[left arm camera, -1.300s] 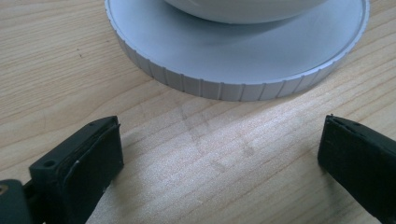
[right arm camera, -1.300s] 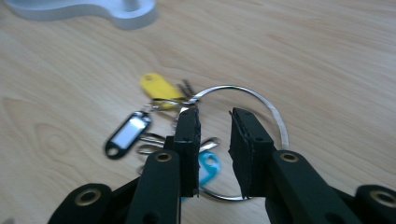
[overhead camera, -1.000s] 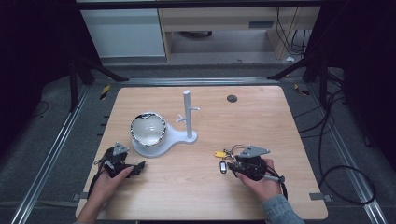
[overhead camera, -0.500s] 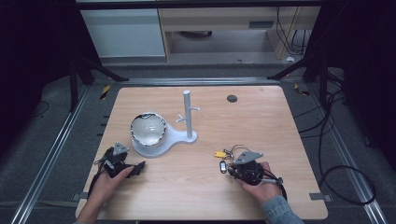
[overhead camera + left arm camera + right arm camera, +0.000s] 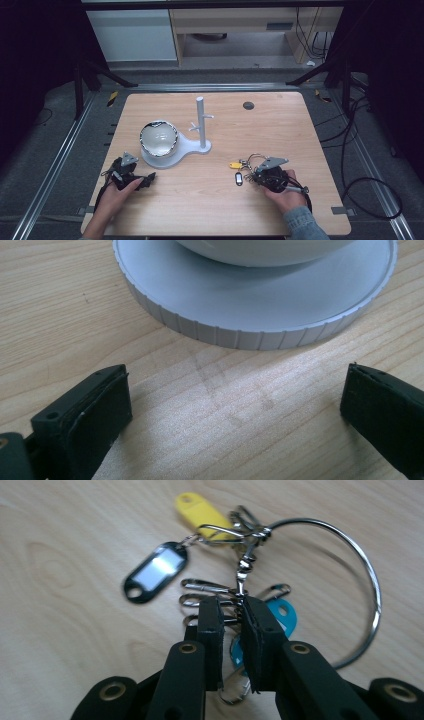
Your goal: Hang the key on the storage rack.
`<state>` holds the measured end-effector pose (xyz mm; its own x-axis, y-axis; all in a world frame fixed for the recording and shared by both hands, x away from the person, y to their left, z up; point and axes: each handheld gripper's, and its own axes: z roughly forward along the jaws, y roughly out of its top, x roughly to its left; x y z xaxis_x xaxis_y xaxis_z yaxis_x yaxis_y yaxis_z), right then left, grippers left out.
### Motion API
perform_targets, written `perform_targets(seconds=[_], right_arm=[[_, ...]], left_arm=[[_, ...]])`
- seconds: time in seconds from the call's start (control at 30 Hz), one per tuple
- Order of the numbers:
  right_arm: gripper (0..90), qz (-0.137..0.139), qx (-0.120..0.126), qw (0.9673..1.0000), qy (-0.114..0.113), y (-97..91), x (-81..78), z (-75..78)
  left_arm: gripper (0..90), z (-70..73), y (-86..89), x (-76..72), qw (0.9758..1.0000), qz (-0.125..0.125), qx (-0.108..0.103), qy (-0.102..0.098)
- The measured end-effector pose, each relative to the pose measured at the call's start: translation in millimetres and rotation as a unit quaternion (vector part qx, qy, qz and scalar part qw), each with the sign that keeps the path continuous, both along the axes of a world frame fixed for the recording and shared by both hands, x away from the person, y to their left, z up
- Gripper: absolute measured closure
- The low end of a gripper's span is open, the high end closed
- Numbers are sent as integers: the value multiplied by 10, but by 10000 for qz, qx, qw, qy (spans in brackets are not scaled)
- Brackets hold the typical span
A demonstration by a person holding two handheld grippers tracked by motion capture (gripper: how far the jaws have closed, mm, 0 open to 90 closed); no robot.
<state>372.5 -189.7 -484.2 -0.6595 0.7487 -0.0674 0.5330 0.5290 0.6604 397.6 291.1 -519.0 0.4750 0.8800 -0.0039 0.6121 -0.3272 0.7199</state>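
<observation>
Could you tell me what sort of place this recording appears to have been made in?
Probably a lab or data-collection workstation: a bare wooden table stands inside a metal rail frame, loose cables trail across the grey floor, and office cabinets stand behind. A person works there with two hand-held grippers.

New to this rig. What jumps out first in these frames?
The bunch of key tags on a big wire ring, near the table's front right: yellow, black and blue tags, with the right claw nearly shut on the clips. Then the white stand at mid-table, a bowl on its round base and a pegged post beside it. The left claw sits wide open before that base.
</observation>
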Motion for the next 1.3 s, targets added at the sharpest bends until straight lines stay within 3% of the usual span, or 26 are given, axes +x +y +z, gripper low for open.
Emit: perform_targets(seconds=[0.2,0.33,0.47,0.53,0.7,0.9,1.07,1.17,1.3], right_arm=[[787,-250,-3,9996,-108,-115,137,18],[783,-261,42,9994,-202,-142,111,89],[745,-368,57,9989,-278,-122,138,160],[686,-302,118,9991,-289,-46,170,166],[644,-184,-107,9996,-207,121,257,94],[639,-334,-280,9990,-74,48,159,25],[680,-480,-365,9982,18,-30,166,2],[768,-669,-528,9964,19,-107,186,10],[789,-572,-539,9969,30,-63,202,4]], left_arm=[[0,0,-3,5,10000,18,-7,3],[0,-1,-3,4,10000,19,-8,2],[0,0,-3,4,10000,19,-7,2],[0,-1,-3,4,10000,19,-6,1],[0,-1,-3,4,10000,19,-6,0],[0,0,-2,3,10000,15,-3,-2],[0,0,0,-1,10000,10,5,-7],[0,0,0,0,10000,8,2,-5],[0,0,0,0,10000,7,2,-5]])
